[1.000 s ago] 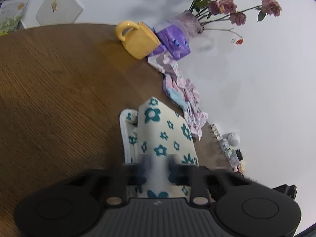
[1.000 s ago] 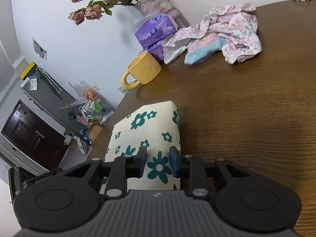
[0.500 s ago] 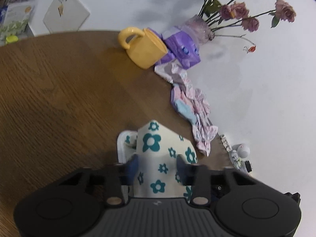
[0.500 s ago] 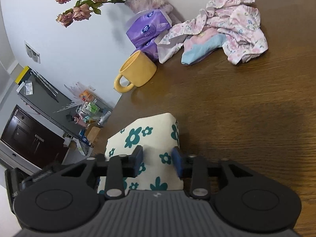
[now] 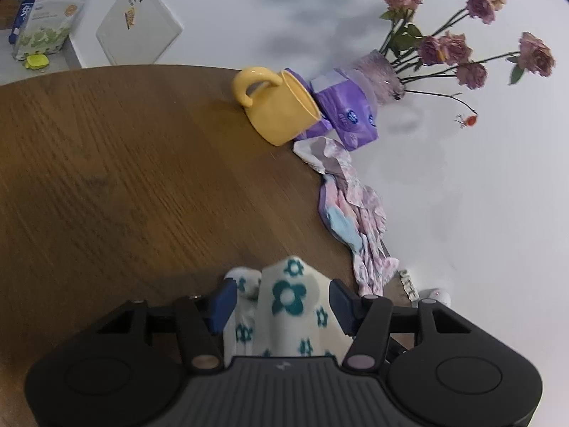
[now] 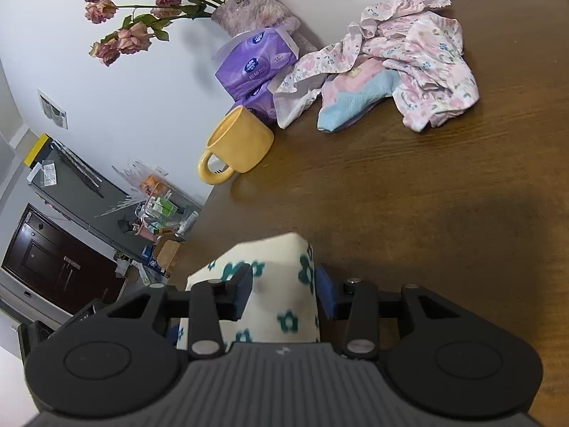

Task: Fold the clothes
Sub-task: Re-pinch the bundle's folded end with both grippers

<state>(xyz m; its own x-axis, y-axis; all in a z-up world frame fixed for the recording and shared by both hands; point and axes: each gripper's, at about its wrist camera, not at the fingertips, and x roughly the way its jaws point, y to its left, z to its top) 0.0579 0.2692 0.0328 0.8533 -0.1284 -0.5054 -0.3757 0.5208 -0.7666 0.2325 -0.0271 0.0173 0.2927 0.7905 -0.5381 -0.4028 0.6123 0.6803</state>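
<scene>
— Where do we have the cream cloth with teal flowers (image 5: 288, 295)?

— Folded near the brown wooden tabletop's (image 5: 106, 178) edge, lying between the spread jaws of our left gripper (image 5: 282, 304) and right gripper (image 6: 282, 290), neither pinching it.

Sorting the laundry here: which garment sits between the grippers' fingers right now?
The cream cloth with teal flowers, folded, lies between both open grippers. The pink floral garment lies crumpled, untouched, beside the purple tissue packs.
</scene>
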